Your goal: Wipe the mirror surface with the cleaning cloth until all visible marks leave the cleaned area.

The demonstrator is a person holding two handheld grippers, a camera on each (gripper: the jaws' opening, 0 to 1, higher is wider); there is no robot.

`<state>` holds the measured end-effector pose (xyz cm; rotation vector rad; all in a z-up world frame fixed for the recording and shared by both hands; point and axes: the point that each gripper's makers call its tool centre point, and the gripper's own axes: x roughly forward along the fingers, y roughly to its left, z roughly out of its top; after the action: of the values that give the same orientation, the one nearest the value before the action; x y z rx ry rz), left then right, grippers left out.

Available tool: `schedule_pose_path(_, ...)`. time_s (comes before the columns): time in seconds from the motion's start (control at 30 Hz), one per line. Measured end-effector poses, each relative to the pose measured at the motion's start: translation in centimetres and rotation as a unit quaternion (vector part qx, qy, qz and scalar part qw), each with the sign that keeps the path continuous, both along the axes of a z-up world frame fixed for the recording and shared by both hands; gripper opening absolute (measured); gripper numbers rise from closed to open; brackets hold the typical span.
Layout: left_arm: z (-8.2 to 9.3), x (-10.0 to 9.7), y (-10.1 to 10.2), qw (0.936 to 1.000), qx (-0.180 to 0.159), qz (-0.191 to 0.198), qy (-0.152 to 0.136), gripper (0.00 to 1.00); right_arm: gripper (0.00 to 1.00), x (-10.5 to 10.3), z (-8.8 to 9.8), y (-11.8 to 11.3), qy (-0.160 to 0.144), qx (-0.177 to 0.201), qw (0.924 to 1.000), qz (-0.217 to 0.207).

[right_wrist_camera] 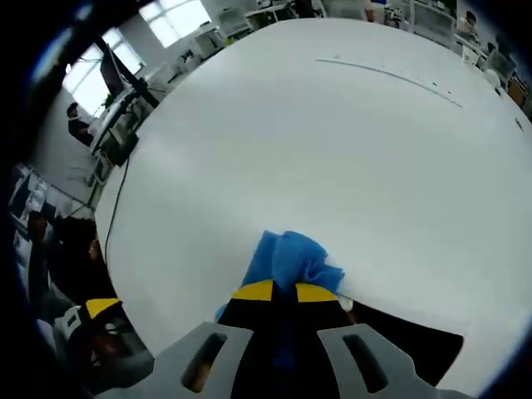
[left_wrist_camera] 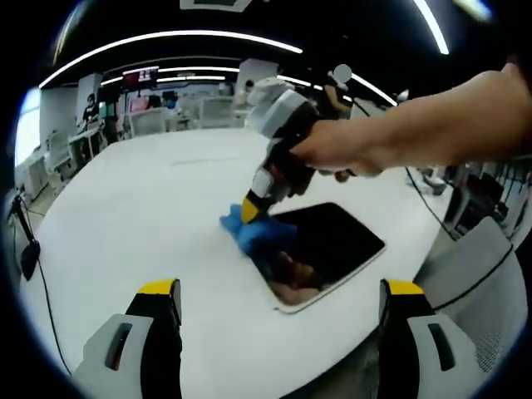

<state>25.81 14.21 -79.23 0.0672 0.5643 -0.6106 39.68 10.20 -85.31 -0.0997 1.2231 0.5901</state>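
Bright, even light is cast from long ceiling strips [left_wrist_camera: 166, 37], which are bent into arcs by the fisheye lens in the left gripper view. Daylight is added by windows [right_wrist_camera: 179, 18] in the right gripper view, where they are blown out to white. The white worktop [left_wrist_camera: 150, 208] is rendered almost without shadow. The mirror [left_wrist_camera: 332, 249] is seen dark, with a dim reflection. Strong curvature and softness are found toward the edges, and slight blur is noted throughout.

Blue cloth [left_wrist_camera: 249, 233], dark mirror [left_wrist_camera: 332, 245], white table [left_wrist_camera: 150, 208]
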Motion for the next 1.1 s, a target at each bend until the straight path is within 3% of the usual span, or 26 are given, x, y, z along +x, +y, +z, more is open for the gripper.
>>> schedule_pose_path(0.07, 0.3, -0.1, -0.3, 0.9999, 0.0, -0.006, -0.009, 0.99, 0.02, -0.1, 0.1, 0.0, 0.002, 0.002, 1.0, -0.001)
schedule_pose_path(0.2, -0.1, 0.0, 0.2, 0.9999, -0.006, 0.007, 0.005, 0.99, 0.02, -0.2, 0.2, 0.0, 0.001, 0.001, 1.0, 0.001)
schedule_pose_path(0.57, -0.2, 0.0, 0.3, 0.9998, -0.011, 0.012, 0.006, 0.99, 0.01, 0.1, 0.1, 0.0, 0.0, 0.003, 1.0, 0.008)
schedule_pose_path(1.1, 0.1, 0.1, 0.4, 0.9996, -0.019, 0.019, 0.01, 0.99, 0.01, 0.4, -0.1, -1.7, 0.005, -0.006, 0.9999, 0.007)
